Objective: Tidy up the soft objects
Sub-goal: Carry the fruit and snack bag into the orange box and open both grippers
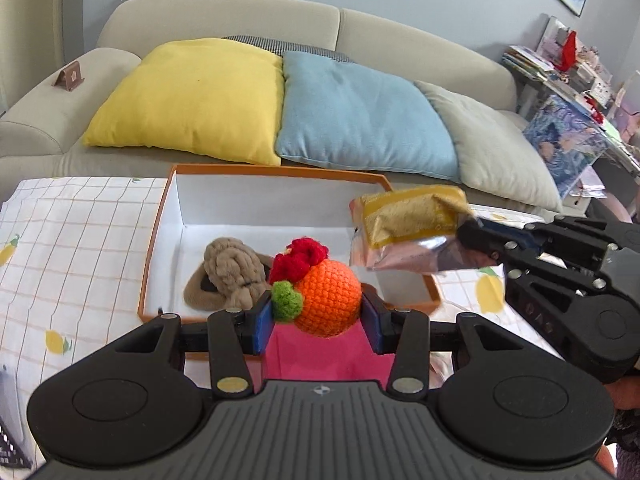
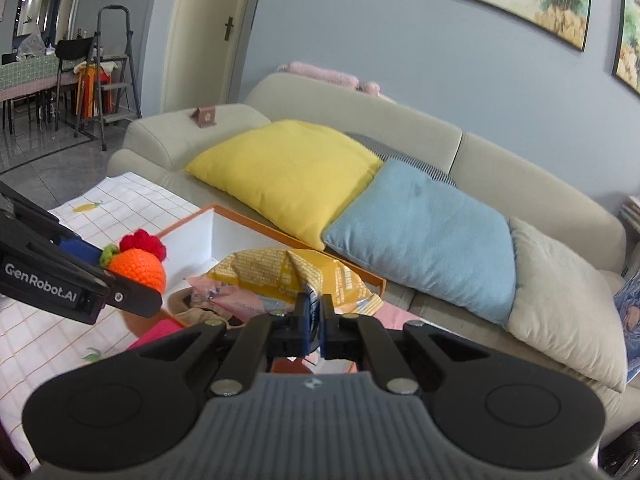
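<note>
Between your left gripper's (image 1: 318, 316) blue pads sits the crocheted orange ball (image 1: 330, 298), squeezed on both sides, with its red tuft (image 1: 298, 260) and green tuft (image 1: 286, 300) up at the left pad. You hold it above a pink cloth (image 1: 320, 356) that lies under the gripper, just at the near edge of the orange-rimmed box (image 1: 154, 248). From your right wrist view the same ball (image 2: 138, 270) shows at the left, clamped in that gripper, beside the box's white inner wall.

Your right gripper (image 2: 314, 316) has its pads pressed together on a corner of the yellow snack packet (image 2: 288, 278), which spreads out crumpled in front of the fingers. Seen from your left wrist, that packet (image 1: 408, 226) hangs in the air over the right end of the box, off the table, with the right gripper (image 1: 476, 240) reaching in from the right.

Inside the box, on its white floor, lies a beige plush toy (image 1: 232, 276), left of the ball and touching nothing you hold. The box rests on a checked tablecloth (image 1: 80, 232) printed with lemons.

Beyond the table stands a beige sofa (image 1: 224, 16) with three cushions in a row: a yellow cushion (image 1: 192, 96), a blue cushion (image 1: 356, 116) and a grey cushion (image 1: 496, 148), each touching the next.
</note>
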Motion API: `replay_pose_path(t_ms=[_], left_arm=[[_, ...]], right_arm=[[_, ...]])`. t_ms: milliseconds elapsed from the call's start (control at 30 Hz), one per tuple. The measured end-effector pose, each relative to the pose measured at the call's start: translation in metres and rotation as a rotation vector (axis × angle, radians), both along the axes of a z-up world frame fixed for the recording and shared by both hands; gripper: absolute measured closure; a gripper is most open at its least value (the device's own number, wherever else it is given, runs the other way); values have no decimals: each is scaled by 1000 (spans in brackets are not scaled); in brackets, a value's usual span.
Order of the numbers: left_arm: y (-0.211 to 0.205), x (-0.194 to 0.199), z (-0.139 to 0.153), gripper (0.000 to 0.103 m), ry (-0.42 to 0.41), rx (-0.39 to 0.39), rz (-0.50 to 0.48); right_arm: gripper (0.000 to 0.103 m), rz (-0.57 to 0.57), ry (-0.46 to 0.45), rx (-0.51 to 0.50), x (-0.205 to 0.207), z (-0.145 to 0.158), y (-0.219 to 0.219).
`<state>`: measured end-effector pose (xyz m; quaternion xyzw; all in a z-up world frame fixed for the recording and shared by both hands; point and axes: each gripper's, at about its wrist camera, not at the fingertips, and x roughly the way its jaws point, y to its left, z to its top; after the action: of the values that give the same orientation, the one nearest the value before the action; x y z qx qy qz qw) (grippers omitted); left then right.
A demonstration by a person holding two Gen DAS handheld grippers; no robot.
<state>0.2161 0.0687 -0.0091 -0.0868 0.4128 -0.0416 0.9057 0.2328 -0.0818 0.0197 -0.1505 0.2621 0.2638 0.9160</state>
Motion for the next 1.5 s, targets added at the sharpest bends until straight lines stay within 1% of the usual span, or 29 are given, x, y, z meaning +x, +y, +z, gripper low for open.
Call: replay_pose_path(t_ms=[200,433,533,633,800,900,967,1000,1033,1100,1167,1267,1333,1367,1433,1500], left_arm=[[10,44,-19,52,39,14,7],[12,79,-46,52,98,46,-6],[11,88,-57,52,128,69,-18],[10,95,-67,52,155,95,-21],[10,101,-77,52,185,91,-25],[9,105,-79,52,195,93,-29],[8,106,-79,52,194,93,-31],[8,107,-79,52,194,92,-31],[7,107,-79,52,193,92,-32],[5,108,-80,52,193,85,-38],[2,108,-81,52,197,90,-39],[-4,107,-83,50,197,130,-36],[-5,105,-83,44,189,134,-26],[-5,104,-83,43,184,125,-24],[-4,103,-80,35,180,114,-18],[-4,101,-76,30,177,118,-19]], right_arm=[[102,-3,68,-59,50,-31,26],[102,-4,104,-181,93,-75,58],[102,-2,123,-231,107,-92,68],[102,-5,150,-260,116,-105,73],[100,-7,188,-303,122,-121,76],[99,-10,185,-316,122,-123,74],[90,-4,167,-313,117,-118,71],[78,1,153,-310,114,-115,69],[68,5,135,-308,110,-111,67],[67,6,115,-304,102,-103,62],[65,-6,115,-275,96,-96,54],[61,-25,135,-225,91,-88,42],[60,-28,142,-213,86,-87,37],[60,-28,141,-216,84,-87,36],[60,-31,142,-222,80,-88,33],[60,-35,147,-218,76,-88,30]])
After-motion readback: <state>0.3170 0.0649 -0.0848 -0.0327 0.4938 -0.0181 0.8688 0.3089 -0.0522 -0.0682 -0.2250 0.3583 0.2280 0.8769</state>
